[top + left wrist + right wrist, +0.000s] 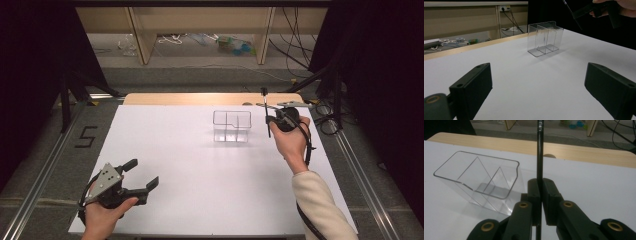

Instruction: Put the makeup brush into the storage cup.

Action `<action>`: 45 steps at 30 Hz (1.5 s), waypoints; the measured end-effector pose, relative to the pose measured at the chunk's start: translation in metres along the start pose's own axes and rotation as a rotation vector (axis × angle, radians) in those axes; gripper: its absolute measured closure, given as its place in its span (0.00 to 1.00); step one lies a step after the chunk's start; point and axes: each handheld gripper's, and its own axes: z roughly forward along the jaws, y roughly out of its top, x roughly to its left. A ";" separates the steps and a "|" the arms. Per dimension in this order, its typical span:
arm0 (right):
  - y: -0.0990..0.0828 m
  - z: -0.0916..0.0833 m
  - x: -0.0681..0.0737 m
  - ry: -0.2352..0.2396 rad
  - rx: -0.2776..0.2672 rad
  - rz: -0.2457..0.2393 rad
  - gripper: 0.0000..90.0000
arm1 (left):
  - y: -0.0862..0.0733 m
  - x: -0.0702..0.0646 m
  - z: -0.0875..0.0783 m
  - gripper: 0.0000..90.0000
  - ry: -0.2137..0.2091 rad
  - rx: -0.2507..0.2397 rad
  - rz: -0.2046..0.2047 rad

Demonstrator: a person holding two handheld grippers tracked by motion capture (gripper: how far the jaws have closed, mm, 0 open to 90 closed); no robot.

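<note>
Your right gripper (540, 202) pinches a thin black rod (539, 157) upright, beside the clear divided container (232, 126). Your left gripper (141, 176) rests spread wide and empty.

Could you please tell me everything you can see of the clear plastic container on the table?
The clear plastic container is a small open-topped box, see-through with thin walls. Inner dividers split it into compartments, all of which look empty. It stands upright on the white table, towards the far right, with nothing touching it. The right gripper, shut on a thin black stick, hovers just beside it on the right.
</note>
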 end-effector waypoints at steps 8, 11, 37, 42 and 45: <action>0.001 -0.001 0.001 0.002 -0.007 -0.001 0.95 | 0.000 0.000 0.000 0.08 0.002 0.000 -0.003; 0.001 0.000 0.002 0.003 -0.014 -0.004 0.95 | 0.000 0.000 0.000 0.08 0.002 0.000 -0.003; 0.003 -0.001 0.006 0.005 -0.056 -0.015 0.95 | -0.001 0.000 0.000 0.08 0.005 0.001 -0.002; 0.003 -0.002 0.007 0.006 -0.065 -0.019 0.95 | -0.001 0.000 0.000 0.08 0.005 0.001 -0.002; 0.004 -0.002 0.008 0.005 -0.072 -0.022 0.95 | -0.001 0.000 0.000 0.08 0.005 0.002 -0.002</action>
